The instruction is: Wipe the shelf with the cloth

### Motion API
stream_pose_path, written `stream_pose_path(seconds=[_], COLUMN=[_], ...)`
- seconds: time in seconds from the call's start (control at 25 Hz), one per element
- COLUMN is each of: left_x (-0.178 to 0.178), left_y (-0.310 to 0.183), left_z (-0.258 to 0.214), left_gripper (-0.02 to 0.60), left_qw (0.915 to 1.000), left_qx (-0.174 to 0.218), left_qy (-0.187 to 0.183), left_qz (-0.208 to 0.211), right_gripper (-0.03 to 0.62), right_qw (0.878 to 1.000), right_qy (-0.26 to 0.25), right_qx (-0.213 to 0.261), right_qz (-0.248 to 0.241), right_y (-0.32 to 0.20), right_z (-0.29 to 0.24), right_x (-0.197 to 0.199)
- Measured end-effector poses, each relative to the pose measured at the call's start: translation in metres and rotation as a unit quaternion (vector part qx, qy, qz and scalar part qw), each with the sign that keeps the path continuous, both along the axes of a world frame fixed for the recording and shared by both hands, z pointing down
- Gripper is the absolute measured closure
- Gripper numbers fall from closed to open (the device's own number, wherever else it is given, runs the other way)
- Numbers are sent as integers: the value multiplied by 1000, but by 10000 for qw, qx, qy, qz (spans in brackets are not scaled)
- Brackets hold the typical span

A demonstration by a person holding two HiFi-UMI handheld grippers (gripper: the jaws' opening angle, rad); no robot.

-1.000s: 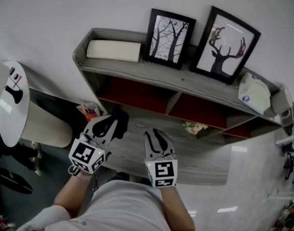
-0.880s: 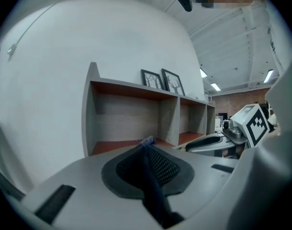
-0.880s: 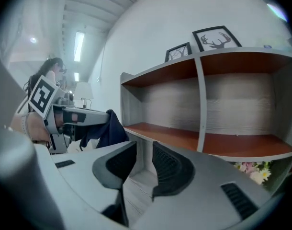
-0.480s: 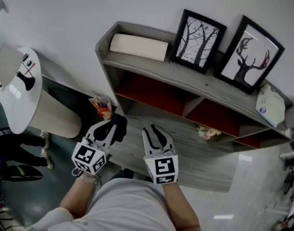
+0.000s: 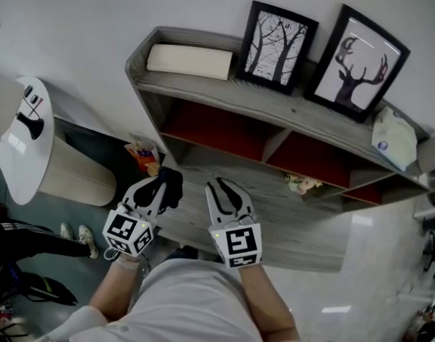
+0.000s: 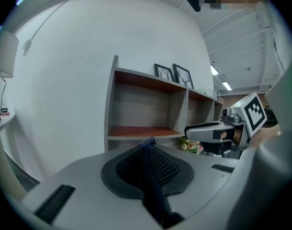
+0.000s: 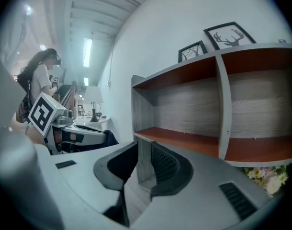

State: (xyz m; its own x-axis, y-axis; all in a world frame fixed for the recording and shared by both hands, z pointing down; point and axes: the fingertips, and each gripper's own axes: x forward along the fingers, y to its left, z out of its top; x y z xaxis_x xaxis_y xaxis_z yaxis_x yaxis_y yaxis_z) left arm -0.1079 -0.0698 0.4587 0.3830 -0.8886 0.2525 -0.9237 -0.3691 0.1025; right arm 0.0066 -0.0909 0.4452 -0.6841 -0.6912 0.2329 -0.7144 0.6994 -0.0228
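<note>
Grey wood runs everywhere I have to work: the shelf [image 5: 274,107] is a long unit against the white wall, with red-backed compartments split by an upright divider [image 5: 276,145]. Both tongs hover over the left end of its wide lower board [image 5: 303,223], close to the front edge, and the left side panel [image 5: 147,98] rises just beyond them.

Rightward the lower board lies bare as far as a small bunch of flowers [image 5: 303,184] tucked under the second compartment, so that is my open run. To the left, off the shelf end, a snack packet [image 5: 144,155] sits near the floor beside a round white worktop [image 5: 21,148]. The top board is crowded with a cream roll [image 5: 190,61], a tree picture [image 5: 277,46], an antler picture [image 5: 358,63] and a tissue pack [image 5: 393,138].

My left tongs [image 5: 166,182] are clenched on the cloth [image 6: 153,186]. It is dark blue, a thin pinched fold standing between the pads with a small tuft poking past the tips, and from the head view it shows as a dark bunch at the tong ends.

My right tongs [image 5: 216,188] are closing with nothing between them. In the right gripper view I see a slim gap between the pads, and the shelf's grey side panel shows through it. The two tongs sit near each other, side by side, not touching.
</note>
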Motion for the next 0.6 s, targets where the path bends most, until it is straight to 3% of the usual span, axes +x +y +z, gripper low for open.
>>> stream_pose_path(seconds=[0.6], left_x=[20], left_y=[-2], left_z=[6], left_gripper=[541], left_qw=[9997], left_qx=[-79], left_qy=[6], left_qz=[250], right_gripper=[505], right_qw=[9994], right_qy=[-14], right_qx=[-95], right_qz=[347], right_y=[4], right_z=[9], right_x=[29])
